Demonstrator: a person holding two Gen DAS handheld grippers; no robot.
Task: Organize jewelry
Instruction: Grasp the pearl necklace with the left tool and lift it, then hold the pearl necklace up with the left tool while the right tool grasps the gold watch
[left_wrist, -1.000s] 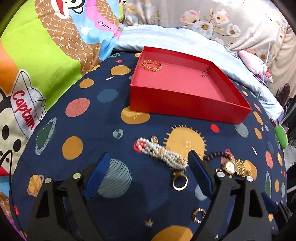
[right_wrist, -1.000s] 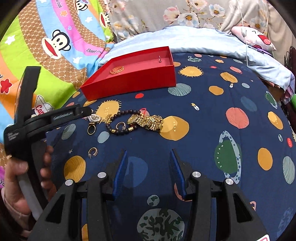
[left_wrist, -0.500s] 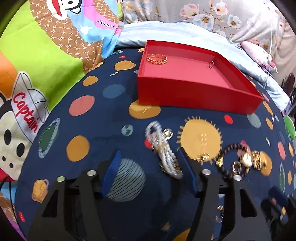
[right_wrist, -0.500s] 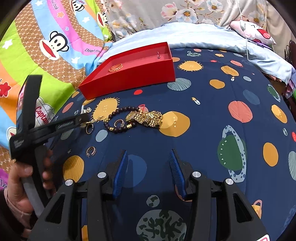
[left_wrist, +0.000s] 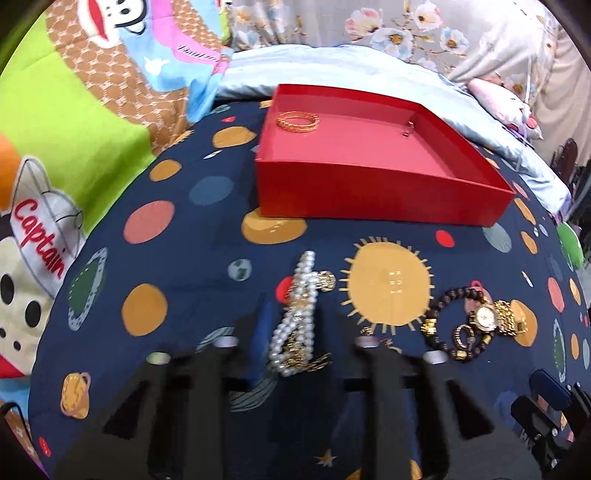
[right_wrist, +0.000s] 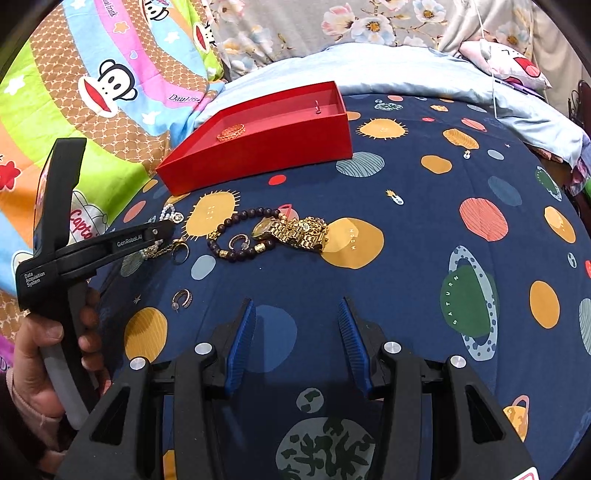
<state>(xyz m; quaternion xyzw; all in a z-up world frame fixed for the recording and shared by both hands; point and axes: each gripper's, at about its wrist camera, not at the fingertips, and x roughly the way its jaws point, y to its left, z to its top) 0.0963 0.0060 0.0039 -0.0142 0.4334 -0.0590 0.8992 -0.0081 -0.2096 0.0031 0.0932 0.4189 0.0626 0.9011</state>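
Left wrist view: the left gripper (left_wrist: 291, 332) is closing its jaws around the pearl bracelet (left_wrist: 297, 317), lying lengthwise between them on the bedspread (left_wrist: 184, 258). The right gripper (right_wrist: 297, 343) is hovering parted, empty, farther off.

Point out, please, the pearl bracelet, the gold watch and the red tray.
pearl bracelet (left_wrist: 295, 325), left wrist view, on its middle strands.
gold watch (left_wrist: 487, 316), left wrist view, on its dial.
red tray (right_wrist: 280, 144), right wrist view, on its outer wall.

"Captain" on cartoon blanket (left_wrist: 40, 236), "GenRoboAI" and "Data Acquisition System" on left tool (right_wrist: 162, 230), "SATURN", "MOON" on planet-print bedsheet (right_wrist: 424, 192)
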